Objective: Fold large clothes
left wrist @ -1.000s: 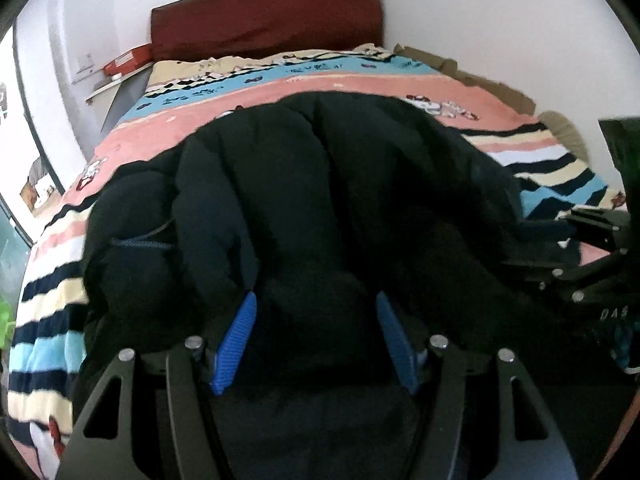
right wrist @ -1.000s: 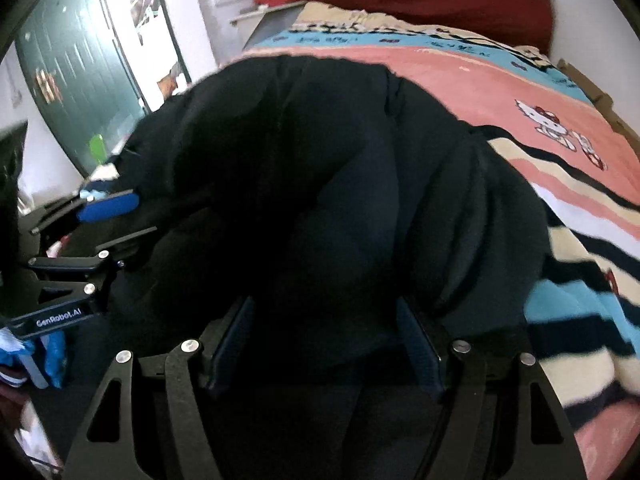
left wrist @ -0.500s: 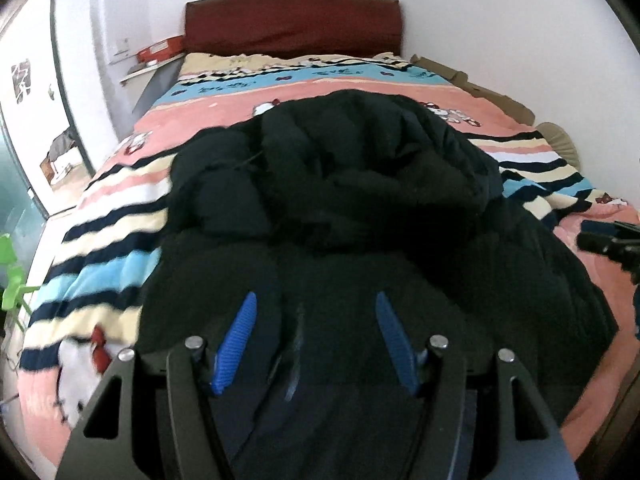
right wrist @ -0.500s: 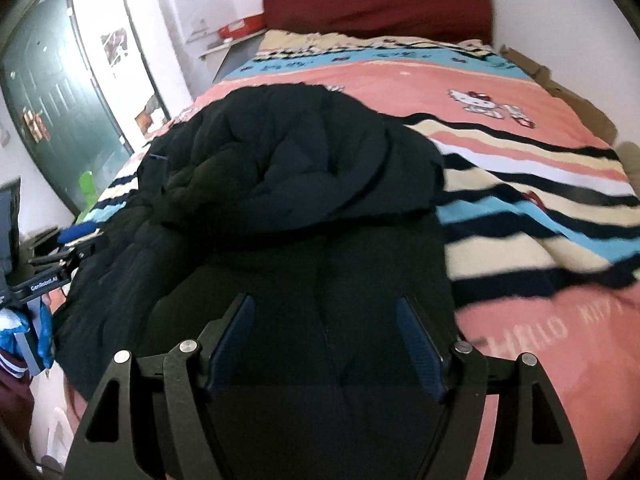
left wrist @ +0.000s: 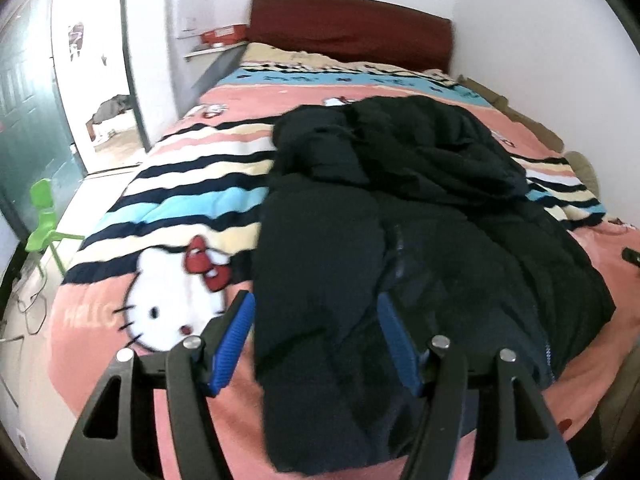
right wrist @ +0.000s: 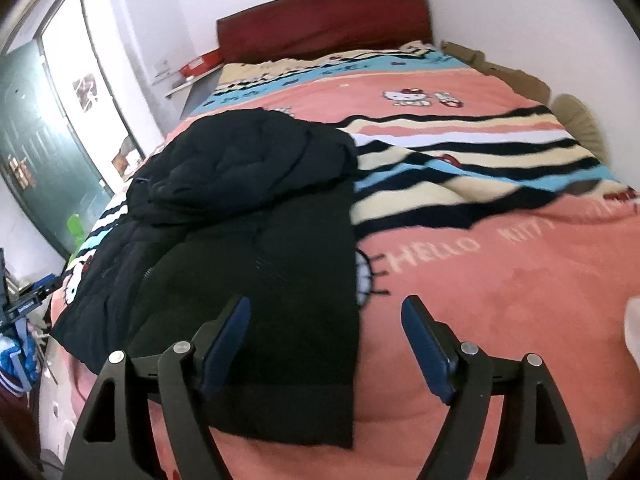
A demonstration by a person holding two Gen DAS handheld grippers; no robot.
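A large black padded jacket (left wrist: 420, 216) lies on the striped cartoon-cat bedspread (left wrist: 176, 200), its far half bunched up and its hem at the near edge of the bed. My left gripper (left wrist: 315, 298) hovers open over that hem. One blue pad is clear of the cloth over the bedspread and the other is above the jacket. In the right wrist view the jacket (right wrist: 256, 216) lies left of centre. My right gripper (right wrist: 325, 300) is open and its jaws are opening. The jacket's near corner is under its left pad and pink bedspread (right wrist: 500, 280) under the right.
A dark red headboard (left wrist: 352, 28) stands against the far wall. A green chair (left wrist: 44, 216), a dark green door (right wrist: 36, 152) and an open doorway are to the left of the bed. Cardboard (right wrist: 508, 72) runs along the wall side. The left gripper (right wrist: 28, 300) shows at the right wrist view's left edge.
Both grippers have drawn back toward the foot of the bed. The jacket, which filled both views between the pads, now lies spread on the bedspread. The right jaws have widened.
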